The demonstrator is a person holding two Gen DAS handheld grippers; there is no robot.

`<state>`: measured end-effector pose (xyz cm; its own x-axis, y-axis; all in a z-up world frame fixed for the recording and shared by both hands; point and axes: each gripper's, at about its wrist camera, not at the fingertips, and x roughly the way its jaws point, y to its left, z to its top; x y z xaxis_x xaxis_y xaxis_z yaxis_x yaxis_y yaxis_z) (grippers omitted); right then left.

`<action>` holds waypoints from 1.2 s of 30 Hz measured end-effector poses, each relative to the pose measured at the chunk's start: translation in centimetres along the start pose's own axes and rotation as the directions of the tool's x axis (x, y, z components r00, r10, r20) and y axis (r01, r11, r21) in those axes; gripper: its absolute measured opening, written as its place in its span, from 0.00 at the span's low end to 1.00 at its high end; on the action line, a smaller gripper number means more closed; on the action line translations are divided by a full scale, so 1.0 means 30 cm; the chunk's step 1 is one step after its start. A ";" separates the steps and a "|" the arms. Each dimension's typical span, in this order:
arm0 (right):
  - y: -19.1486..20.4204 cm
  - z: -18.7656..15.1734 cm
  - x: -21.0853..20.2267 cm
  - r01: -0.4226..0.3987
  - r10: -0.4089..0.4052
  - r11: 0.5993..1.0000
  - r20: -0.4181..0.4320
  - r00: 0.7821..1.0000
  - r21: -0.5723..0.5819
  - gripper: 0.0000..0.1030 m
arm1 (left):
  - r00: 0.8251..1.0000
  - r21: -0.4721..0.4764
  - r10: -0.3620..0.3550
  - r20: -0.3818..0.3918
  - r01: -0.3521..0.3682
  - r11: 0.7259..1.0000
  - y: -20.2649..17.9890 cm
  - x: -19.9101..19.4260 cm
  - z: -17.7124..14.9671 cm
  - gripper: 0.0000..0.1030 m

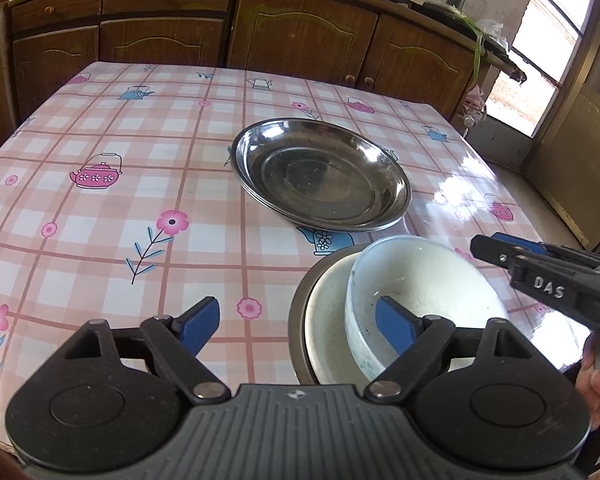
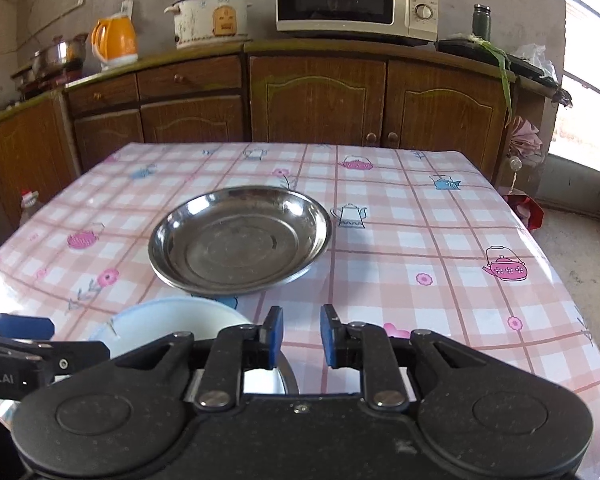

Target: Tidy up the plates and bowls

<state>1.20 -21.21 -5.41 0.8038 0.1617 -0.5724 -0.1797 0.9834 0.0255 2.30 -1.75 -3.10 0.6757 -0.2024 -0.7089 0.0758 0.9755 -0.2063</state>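
Basically, left hand-held gripper (image 1: 298, 326) gaped empty beside the nested bowls (image 1: 416, 292); right hand-held gripper (image 2: 301, 336) nearly closed, empty, plates (image 2: 240, 240) already stacked.

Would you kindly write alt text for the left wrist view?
A white bowl sits tilted in a metal-rimmed dish beside the open left gripper. Beyond, a steel plate rests on the checked tablecloth.
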 end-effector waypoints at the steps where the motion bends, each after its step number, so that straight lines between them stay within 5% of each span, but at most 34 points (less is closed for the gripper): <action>1: -0.013 0.007 -0.017 -0.025 0.025 1.000 0.015 1.000 0.011 0.26 | 1.000 -0.007 0.004 0.006 -0.004 1.000 0.008 -0.008 0.001 0.85; 4: -0.047 0.014 -0.064 -0.167 0.166 0.985 0.024 0.986 0.033 0.36 | 1.000 -0.021 0.024 0.016 -0.023 1.000 0.033 -0.031 -0.001 0.85; 7: -0.036 -0.010 -0.110 -0.386 0.386 0.922 -0.014 0.922 -0.010 0.39 | 0.999 -0.037 0.050 0.010 -0.050 0.998 0.057 -0.034 -0.006 0.85; 10: 0.045 -0.045 -0.138 -0.470 0.464 0.875 -0.078 0.882 -0.115 0.39 | 0.998 -0.065 0.056 -0.004 -0.057 0.996 0.074 -0.025 -0.010 0.85; 14: 0.142 -0.076 -0.137 -0.514 0.493 0.831 -0.146 0.858 -0.212 0.39 | 0.998 -0.048 0.061 -0.003 -0.061 0.997 0.064 -0.025 -0.008 0.85; 17: 0.203 -0.101 -0.107 -0.463 0.425 0.841 -0.190 0.885 -0.281 0.37 | 0.998 -0.045 0.060 0.001 -0.060 0.997 0.065 -0.027 -0.005 0.85; 19: 0.227 -0.118 -0.085 -0.441 0.392 0.845 -0.208 0.896 -0.304 0.20 | 0.998 -0.042 0.062 0.002 -0.062 0.997 0.064 -0.028 -0.005 0.85; 21: 0.235 -0.122 -0.078 -0.445 0.399 0.847 -0.207 0.894 -0.291 0.18 | 0.998 -0.038 0.067 0.003 -0.067 0.997 0.065 -0.028 -0.005 0.85; 26: 0.201 -0.087 -0.045 -0.481 0.453 0.869 -0.206 0.867 -0.114 0.15 | 0.997 -0.045 0.070 0.009 -0.070 0.997 0.078 -0.031 -0.002 0.85; 36: 0.152 -0.053 -0.025 -0.542 0.542 0.838 -0.222 0.810 0.067 0.19 | 0.998 -0.056 0.069 0.006 -0.068 0.996 0.082 -0.026 0.001 0.85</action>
<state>-1.12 -16.98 -6.15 0.4280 0.6460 -0.6321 -0.5480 0.7416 0.3868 2.00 0.79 -3.04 0.6840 -0.1341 -0.7170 -0.0119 0.9808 -0.1948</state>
